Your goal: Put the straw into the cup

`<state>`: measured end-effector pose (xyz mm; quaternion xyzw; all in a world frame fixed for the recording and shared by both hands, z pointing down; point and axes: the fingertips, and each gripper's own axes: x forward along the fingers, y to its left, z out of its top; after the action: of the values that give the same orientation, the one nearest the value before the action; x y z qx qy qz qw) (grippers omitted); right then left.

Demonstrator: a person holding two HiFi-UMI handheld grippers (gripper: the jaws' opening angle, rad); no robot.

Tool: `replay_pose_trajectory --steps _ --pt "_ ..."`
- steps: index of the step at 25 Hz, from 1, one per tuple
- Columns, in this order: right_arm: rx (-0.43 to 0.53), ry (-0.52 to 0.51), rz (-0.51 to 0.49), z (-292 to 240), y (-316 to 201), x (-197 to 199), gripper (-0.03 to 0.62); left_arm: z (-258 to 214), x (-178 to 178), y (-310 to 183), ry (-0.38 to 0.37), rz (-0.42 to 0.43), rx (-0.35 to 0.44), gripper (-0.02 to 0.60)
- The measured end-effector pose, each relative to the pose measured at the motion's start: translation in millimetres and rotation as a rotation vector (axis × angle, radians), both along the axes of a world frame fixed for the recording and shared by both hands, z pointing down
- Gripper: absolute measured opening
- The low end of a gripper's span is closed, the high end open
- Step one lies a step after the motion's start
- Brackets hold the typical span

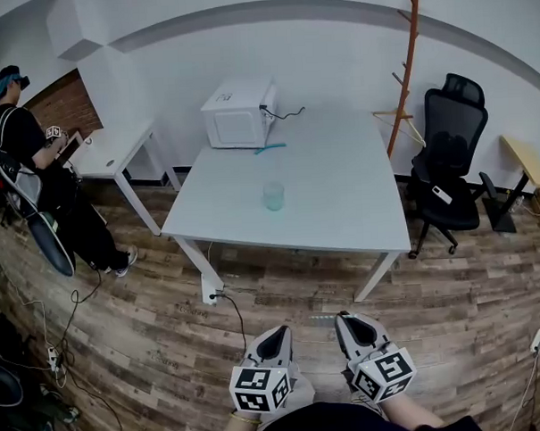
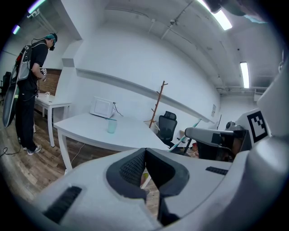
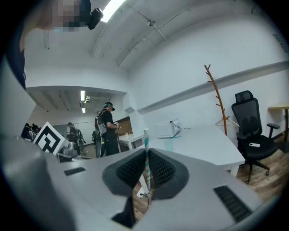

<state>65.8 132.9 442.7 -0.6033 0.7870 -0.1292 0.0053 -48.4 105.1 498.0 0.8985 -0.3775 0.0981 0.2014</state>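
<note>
The right gripper is clenched on the straw, which stands upright between its pads at the centre of the right gripper view. The left gripper has its jaws pressed together on nothing. In the head view the cup stands at frame centre on the table, with both grippers at the bottom edge over the floor, well apart from it.

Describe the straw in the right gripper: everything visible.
The straw is a thin tube that looks like paper, white with teal stripes. It stands nearly upright, pinched in the right gripper, whose jaws are shut on it. Its top pokes above the jaws and the rest runs down the gap between them. Nothing else touches it.
</note>
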Motion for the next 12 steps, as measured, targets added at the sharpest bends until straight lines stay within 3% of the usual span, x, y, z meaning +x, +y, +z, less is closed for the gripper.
replay_pose_trajectory --steps 12 --pt "0.019 -0.009 0.026 -9.4 -76.1 1.2 0.043 -4.0 2.0 -74.5 -0.013 0.031 0.0 0.018"
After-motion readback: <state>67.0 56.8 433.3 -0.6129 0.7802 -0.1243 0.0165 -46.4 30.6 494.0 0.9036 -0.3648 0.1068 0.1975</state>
